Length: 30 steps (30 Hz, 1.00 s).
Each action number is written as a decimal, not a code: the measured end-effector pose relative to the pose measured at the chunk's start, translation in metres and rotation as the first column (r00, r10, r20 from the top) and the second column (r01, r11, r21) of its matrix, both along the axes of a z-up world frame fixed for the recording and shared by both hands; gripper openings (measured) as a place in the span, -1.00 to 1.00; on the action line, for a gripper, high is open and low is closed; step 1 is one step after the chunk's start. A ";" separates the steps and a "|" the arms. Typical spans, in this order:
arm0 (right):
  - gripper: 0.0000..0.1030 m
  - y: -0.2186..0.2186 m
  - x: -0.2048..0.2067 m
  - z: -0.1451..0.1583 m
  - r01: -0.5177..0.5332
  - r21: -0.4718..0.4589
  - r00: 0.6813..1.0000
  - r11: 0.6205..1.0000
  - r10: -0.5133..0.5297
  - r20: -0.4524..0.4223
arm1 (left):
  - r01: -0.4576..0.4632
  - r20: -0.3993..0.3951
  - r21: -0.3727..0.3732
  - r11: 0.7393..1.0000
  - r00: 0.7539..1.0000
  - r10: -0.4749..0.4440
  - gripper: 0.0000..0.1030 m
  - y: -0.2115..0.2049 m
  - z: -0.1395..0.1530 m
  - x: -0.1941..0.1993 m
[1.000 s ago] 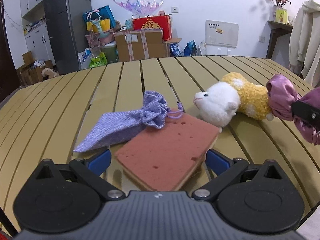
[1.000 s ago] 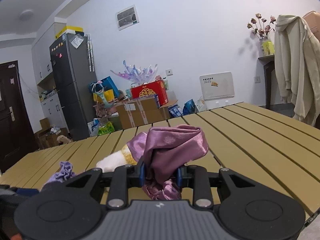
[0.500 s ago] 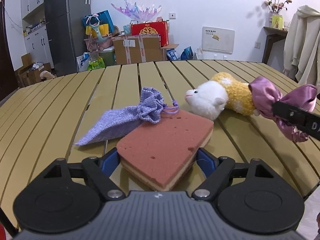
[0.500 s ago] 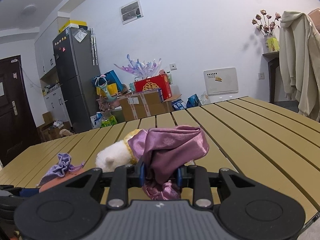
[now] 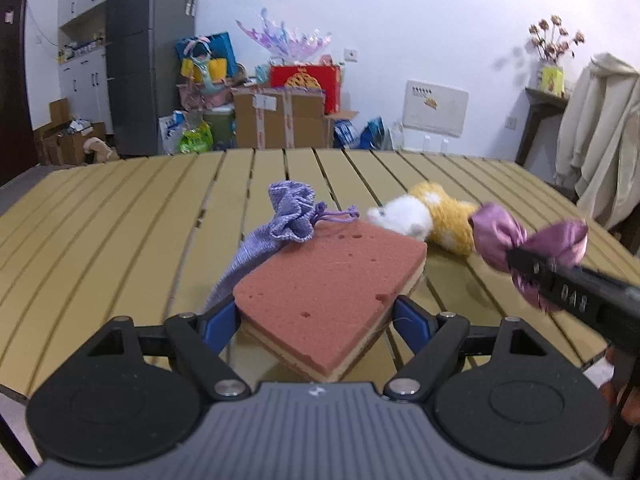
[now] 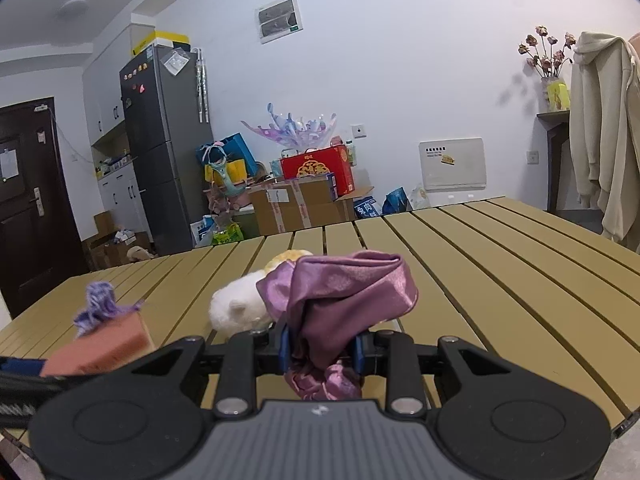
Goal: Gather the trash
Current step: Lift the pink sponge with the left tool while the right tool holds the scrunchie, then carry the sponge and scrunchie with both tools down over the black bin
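Note:
My left gripper point(image 5: 316, 318) is shut on a pink sponge point(image 5: 332, 286) with a yellow underside and holds it just above the slatted table point(image 5: 120, 216). The sponge also shows in the right wrist view point(image 6: 100, 346). My right gripper point(image 6: 322, 346) is shut on a purple satin scrunchie point(image 6: 340, 300), lifted off the table; it shows in the left wrist view point(image 5: 532, 240) at the right. A lilac drawstring pouch point(image 5: 276, 224) and a white and yellow plush toy point(image 5: 424, 220) lie on the table behind the sponge.
Beyond the table's far edge stand cardboard boxes point(image 5: 280, 124), bags and a grey fridge point(image 5: 148, 56). A coat point(image 5: 600, 148) hangs at the right. The table's near edge lies under both grippers.
My left gripper has closed on the sponge and lifted it from the table. My right gripper has risen slightly with the scrunchie.

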State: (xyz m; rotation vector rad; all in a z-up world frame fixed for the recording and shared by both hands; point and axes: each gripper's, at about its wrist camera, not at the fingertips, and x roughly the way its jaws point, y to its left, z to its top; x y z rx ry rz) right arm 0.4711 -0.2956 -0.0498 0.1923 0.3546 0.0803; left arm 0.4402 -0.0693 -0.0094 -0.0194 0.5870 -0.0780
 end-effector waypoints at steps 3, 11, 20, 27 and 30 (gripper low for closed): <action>-0.47 -0.003 -0.003 0.003 -0.004 0.003 1.000 1.000 0.004 0.003 | -0.032 0.016 -0.053 0.998 0.999 0.033 0.60 0.013 0.017 -0.005; -0.47 -0.006 -0.009 0.003 -0.010 0.010 1.000 1.000 0.010 0.007 | -0.114 0.030 -0.104 0.988 0.993 0.118 0.60 0.042 0.035 -0.012; -0.47 -0.003 -0.017 0.005 -0.027 0.004 1.000 1.000 0.027 0.012 | -0.172 0.014 -0.084 0.982 0.985 0.173 0.60 0.058 0.033 -0.012; -0.47 0.004 -0.034 0.016 -0.050 -0.024 0.998 0.998 0.051 0.026 | -0.176 0.025 -0.071 0.982 0.984 0.178 0.60 0.063 0.039 -0.038; -0.47 0.012 -0.049 0.022 -0.069 -0.048 0.997 0.996 0.070 0.035 | -0.178 0.028 -0.065 0.982 0.983 0.180 0.60 0.066 0.041 -0.052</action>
